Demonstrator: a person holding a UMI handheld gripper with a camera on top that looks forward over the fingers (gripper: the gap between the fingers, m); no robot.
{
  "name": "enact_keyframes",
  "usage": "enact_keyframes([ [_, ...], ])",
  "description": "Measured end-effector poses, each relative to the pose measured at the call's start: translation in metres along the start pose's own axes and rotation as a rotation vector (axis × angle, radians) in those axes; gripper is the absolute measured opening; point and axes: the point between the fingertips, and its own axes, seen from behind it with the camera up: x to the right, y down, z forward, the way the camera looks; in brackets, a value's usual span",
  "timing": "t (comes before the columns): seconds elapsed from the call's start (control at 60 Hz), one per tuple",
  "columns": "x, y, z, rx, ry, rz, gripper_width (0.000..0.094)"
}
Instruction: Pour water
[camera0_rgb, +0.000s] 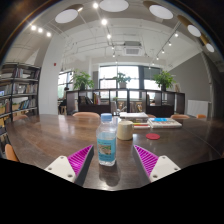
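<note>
Gripper view: fingers (108, 160) spread wide, water bottle (106, 139) standing between them on the table (50, 135).

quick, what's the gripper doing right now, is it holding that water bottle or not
Gripper: jaws open, holding nothing. The water bottle stands on the table between the pads, with a gap at each side.

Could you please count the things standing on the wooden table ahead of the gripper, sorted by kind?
Water bottle, between the open fingers: 1
Pale cup just beyond it: 1
Book stack: 1
Small red thing, too small to identify: 1
Total: 4
</note>
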Motion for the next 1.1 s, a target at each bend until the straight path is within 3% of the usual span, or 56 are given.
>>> enact_keyframes([
  [0.4, -0.033, 0.001, 0.097, -0.007, -0.023, 0.017, 0.0782],
  [0.483, -0.028, 0.002, 0.108, -0.019, -0.014, 0.018, 0.0732],
  [0.617, -0.015, -0.001, 0.113, 0.016, 0.052, 0.034, 0.0458],
  [0.783, -0.017, -0.001, 0.115, 0.014, 0.028, 0.015, 0.0330],
  [1.1, -0.037, -0.016, 0.144, -0.015, -0.005, 0.041, 0.0297],
])
